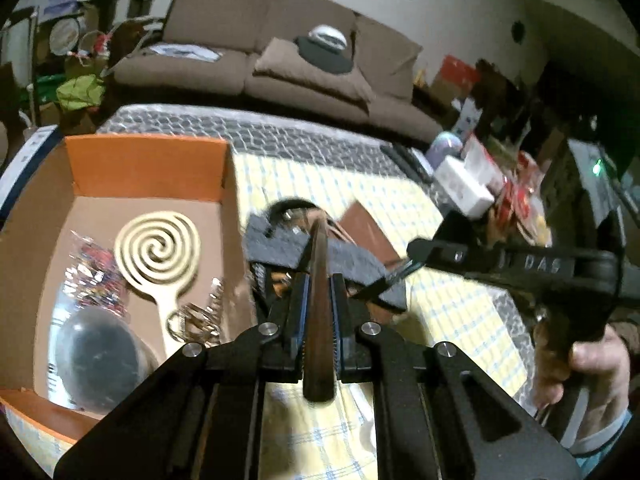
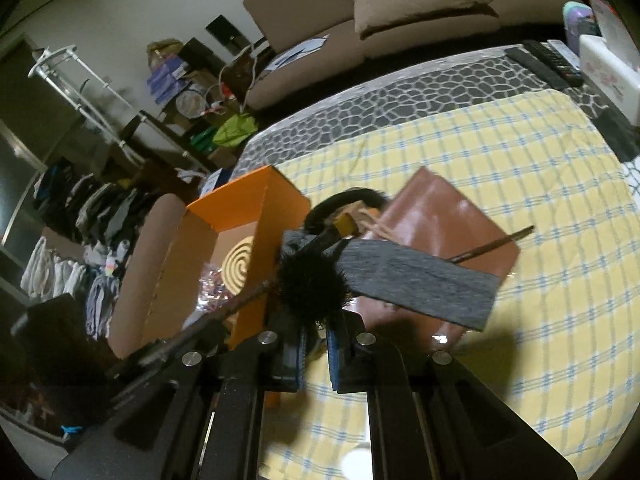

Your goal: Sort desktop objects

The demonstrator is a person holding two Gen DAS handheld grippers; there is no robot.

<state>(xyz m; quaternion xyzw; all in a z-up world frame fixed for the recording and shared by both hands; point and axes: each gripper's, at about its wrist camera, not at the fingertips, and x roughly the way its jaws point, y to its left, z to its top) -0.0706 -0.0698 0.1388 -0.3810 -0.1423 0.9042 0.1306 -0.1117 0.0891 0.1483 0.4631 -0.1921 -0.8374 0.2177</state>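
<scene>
The left gripper (image 1: pixel 318 280) is clamped on a brown wooden stick (image 1: pixel 319 300) at lower centre. The right gripper (image 2: pixel 316 320) pinches a black bristly brush (image 2: pixel 312 284). Both hang beside the orange box (image 1: pixel 144 168), left of frame; each should clear its wall before release.

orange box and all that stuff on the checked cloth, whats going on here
A person holds a gripper in each hand. The left gripper is shut on a dark wooden stick. The right gripper is shut too, seemingly on a thin rod near a grey felt strip. Beside them, the orange box already holds a spiral trivet, a glass ball and shiny wrapped bits.
</scene>
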